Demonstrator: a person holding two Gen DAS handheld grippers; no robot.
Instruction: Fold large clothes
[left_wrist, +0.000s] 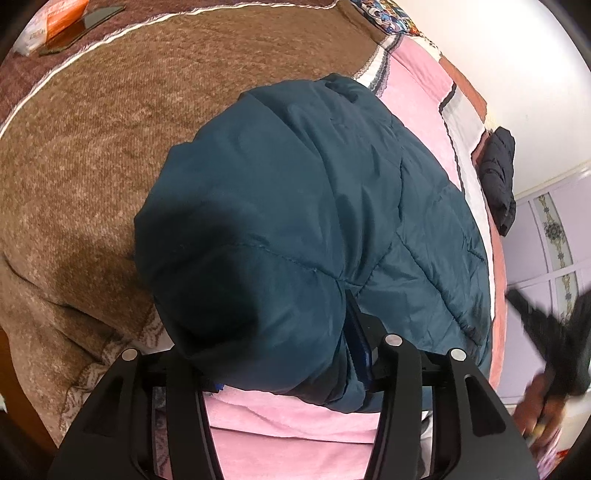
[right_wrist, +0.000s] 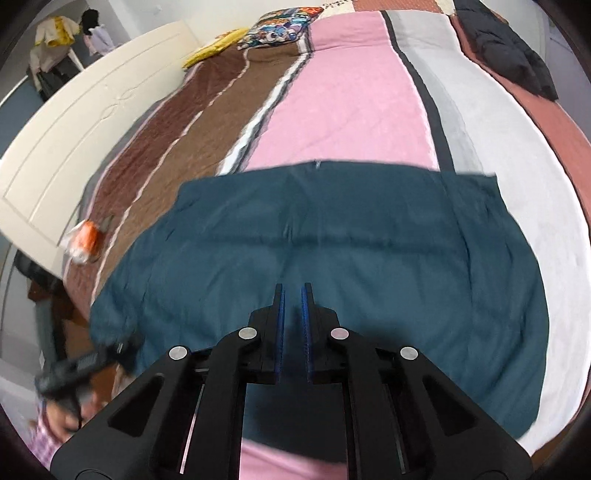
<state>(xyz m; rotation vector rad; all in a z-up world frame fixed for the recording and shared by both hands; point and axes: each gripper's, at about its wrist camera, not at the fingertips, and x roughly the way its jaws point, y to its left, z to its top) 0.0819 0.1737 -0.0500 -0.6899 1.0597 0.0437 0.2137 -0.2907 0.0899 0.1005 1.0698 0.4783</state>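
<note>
A bed with a striped brown, pink and grey blanket (right_wrist: 343, 110) carries the teal quilted puffer jacket (right_wrist: 332, 266), spread flat across its near end. Folding appears barely started. The left gripper (left_wrist: 280, 350) pinches a bunched sleeve or edge; which one cannot be told. The right gripper (right_wrist: 292, 295) hovers above the jacket, its jaws nearly together and empty. Motion blur obscures detail.
</note>
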